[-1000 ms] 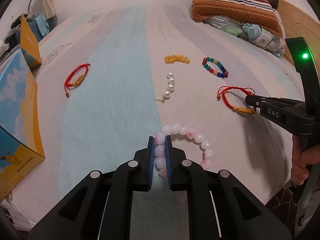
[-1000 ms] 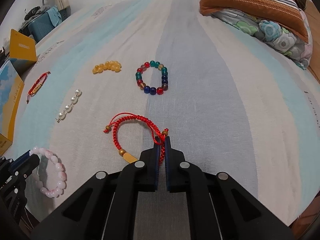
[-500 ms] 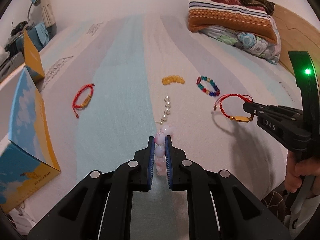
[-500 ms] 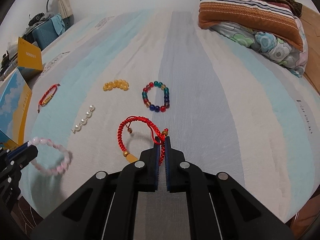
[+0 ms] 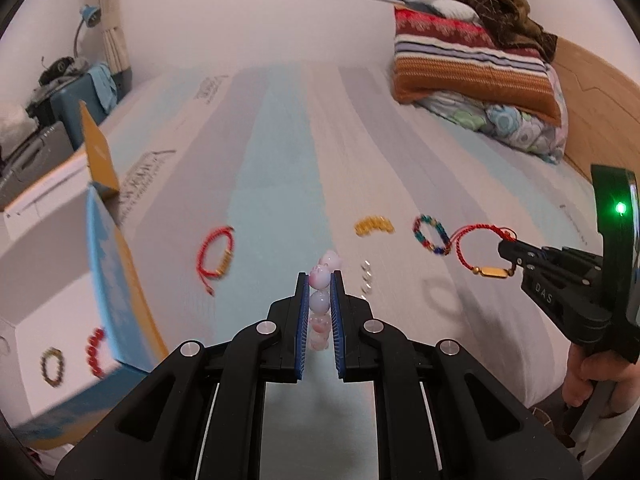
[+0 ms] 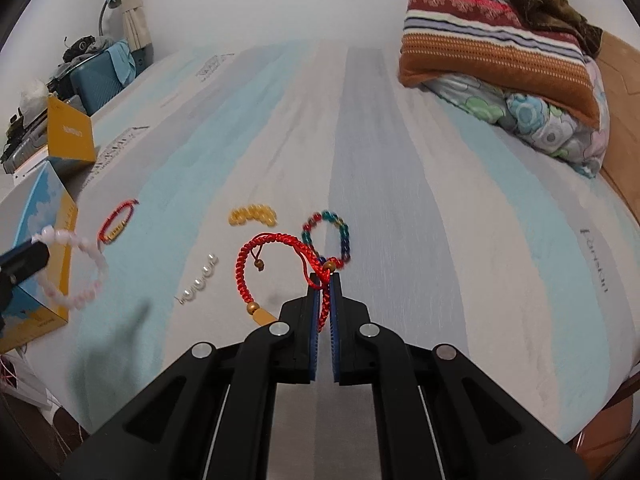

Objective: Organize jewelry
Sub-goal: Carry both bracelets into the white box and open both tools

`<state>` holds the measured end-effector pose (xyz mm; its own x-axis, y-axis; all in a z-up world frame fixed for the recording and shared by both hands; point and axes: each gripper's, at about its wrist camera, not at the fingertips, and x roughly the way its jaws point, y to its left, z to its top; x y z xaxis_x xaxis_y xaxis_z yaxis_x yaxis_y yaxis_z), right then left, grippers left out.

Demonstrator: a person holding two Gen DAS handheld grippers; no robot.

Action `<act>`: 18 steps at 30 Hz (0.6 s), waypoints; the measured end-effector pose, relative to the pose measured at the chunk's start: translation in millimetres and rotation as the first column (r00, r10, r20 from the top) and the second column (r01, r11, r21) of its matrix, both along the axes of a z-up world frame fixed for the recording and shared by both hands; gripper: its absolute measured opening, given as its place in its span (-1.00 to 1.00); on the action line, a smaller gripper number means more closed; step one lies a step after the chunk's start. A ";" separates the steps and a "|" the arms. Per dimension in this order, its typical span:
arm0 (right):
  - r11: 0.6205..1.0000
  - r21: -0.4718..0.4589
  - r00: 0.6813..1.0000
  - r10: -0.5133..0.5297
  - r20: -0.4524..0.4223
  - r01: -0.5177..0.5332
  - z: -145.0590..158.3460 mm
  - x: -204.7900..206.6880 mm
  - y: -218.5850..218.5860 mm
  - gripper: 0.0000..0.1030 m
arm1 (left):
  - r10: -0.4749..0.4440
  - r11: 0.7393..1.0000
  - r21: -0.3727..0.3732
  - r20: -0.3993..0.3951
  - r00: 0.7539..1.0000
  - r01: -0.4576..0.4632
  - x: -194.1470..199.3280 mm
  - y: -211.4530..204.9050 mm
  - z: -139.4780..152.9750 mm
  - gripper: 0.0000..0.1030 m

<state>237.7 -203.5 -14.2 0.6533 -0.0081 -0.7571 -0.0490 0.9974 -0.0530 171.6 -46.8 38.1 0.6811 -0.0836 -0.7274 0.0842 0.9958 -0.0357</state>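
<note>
My left gripper [image 5: 319, 280] is shut on a pink bead bracelet [image 5: 320, 300] and holds it above the bed; the bracelet also shows in the right wrist view [image 6: 86, 268]. My right gripper [image 6: 325, 280] is shut on a red cord bracelet [image 6: 256, 256] with a gold charm, lifted off the bed; it also shows in the left wrist view [image 5: 476, 248]. On the striped bedsheet lie another red cord bracelet [image 5: 216, 254], a yellow bead bracelet [image 5: 374, 226], a multicolour bead bracelet [image 5: 430, 234] and a pearl strand [image 6: 198, 280].
An open blue and yellow box [image 5: 100, 280] stands at the left edge of the bed, with two bead bracelets [image 5: 74, 356] inside. Pillows and a folded blanket [image 5: 476, 68] are stacked at the far right. A suitcase [image 6: 98, 74] stands beyond the bed at far left.
Both grippers have risen higher above the bed with their bracelets. The left gripper has moved left, nearer the open box, whose inside now shows.
</note>
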 end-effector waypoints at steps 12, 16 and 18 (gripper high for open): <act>0.995 0.004 0.993 0.102 0.059 -0.102 47.5 6.9 78.6 -0.93 | 0.115 0.993 0.008 0.051 0.992 -0.115 -7.4 66.2 48.0 -0.80; 0.986 0.005 0.983 0.165 0.079 -0.166 60.4 5.1 121.9 -0.93 | 0.180 0.983 0.011 0.066 0.982 -0.181 -17.9 102.7 60.1 -0.80; 0.979 0.003 0.975 0.202 0.089 -0.203 65.7 3.2 146.3 -0.93 | 0.220 0.975 0.025 0.073 0.973 -0.222 -24.7 121.2 64.6 -0.80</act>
